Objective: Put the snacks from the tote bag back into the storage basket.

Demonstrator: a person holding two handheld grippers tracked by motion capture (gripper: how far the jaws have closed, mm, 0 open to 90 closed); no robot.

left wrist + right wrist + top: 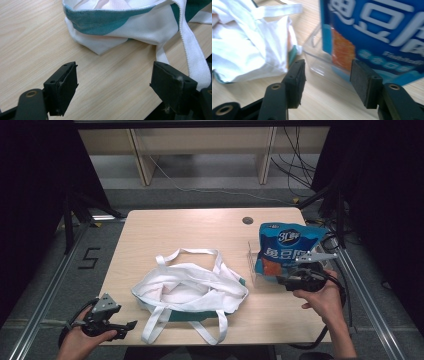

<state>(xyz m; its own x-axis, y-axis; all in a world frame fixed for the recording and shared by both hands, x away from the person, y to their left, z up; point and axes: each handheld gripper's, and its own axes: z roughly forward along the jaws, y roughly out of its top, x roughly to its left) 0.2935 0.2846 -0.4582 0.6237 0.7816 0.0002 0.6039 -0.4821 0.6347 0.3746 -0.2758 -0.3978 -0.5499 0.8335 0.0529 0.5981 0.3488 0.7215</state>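
On the pale wooden table (165, 227), toward its 3 o'clock edge, a blue printed plastic snack bag (287, 247) stands upright inside a clear plastic box (255, 265), with the right gripper (287, 281) just at the box's 6 o'clock side. Seen from the right gripper view, the jaws stand wide apart and hold nothing, and the snack bag (372, 30) and the box (317, 53) lie straight ahead at 12 o'clock, the bag's near corner lining up with the gap between the jaws. That is probably the relation the coming move turns on: the bag's long axis runs upright, so a short push forward would likely bring the jaws around its lower edge. The right hand is clearly the nearer one. A crumpled white cloth tote bag with teal trim (192, 290) lies at the table's centre, mouth open. The left gripper (125, 329) waits at the 7 o'clock corner, jaws wide and empty, the tote (120, 22) ahead of it.
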